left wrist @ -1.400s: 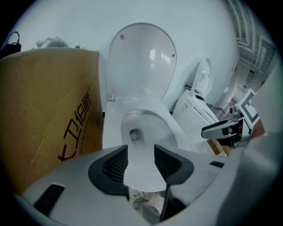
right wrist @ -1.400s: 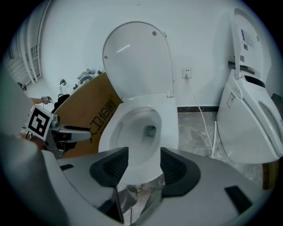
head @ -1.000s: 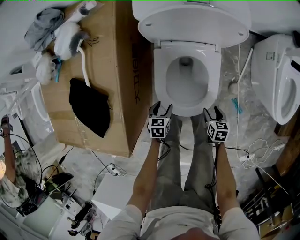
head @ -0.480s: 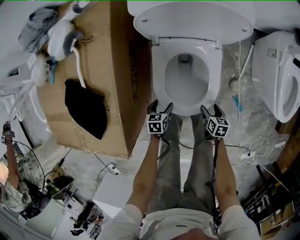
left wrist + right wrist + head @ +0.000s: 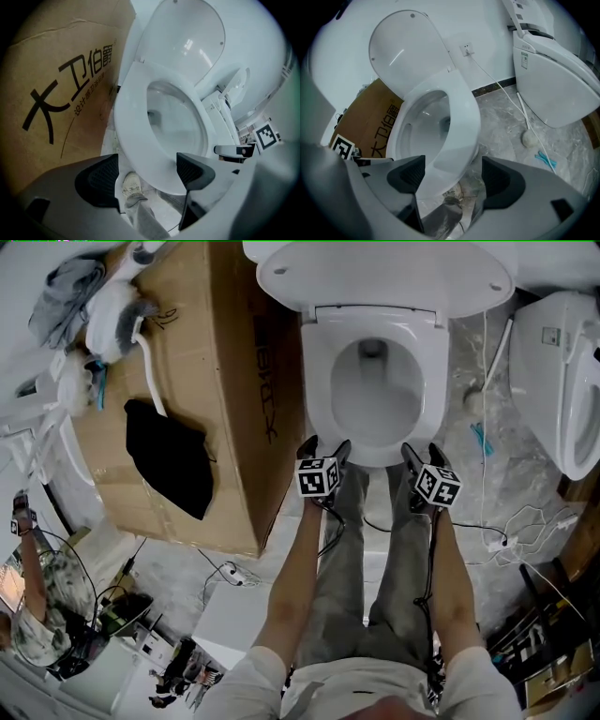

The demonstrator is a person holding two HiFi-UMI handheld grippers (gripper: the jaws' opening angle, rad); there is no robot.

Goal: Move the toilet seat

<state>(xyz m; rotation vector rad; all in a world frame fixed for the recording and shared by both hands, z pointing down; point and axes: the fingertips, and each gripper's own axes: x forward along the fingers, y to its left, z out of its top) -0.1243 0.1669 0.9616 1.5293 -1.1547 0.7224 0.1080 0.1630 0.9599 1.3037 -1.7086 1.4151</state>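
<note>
The white toilet seat (image 5: 323,381) lies down on the bowl, and its lid (image 5: 375,273) stands raised behind it. My left gripper (image 5: 323,452) hangs at the seat's front left edge, my right gripper (image 5: 422,454) at its front right edge. Both sets of jaws have just been opening and stand wide. In the left gripper view the seat's front rim (image 5: 140,140) shows between the pads of the left gripper (image 5: 147,171), untouched. In the right gripper view the seat's rim (image 5: 461,126) runs between the pads of the right gripper (image 5: 452,174), also free of them.
A large cardboard box (image 5: 225,381) stands tight against the toilet's left side, with a black cloth (image 5: 164,456) on it. A second toilet (image 5: 562,371) stands at the right. Cables (image 5: 525,526) and a white brush (image 5: 473,399) lie on the marble floor. The person's legs are under the grippers.
Both grippers have sunk toward the seat's front edge, rolled a little, and their jaws have spread wider. The seat and lid have not moved.
</note>
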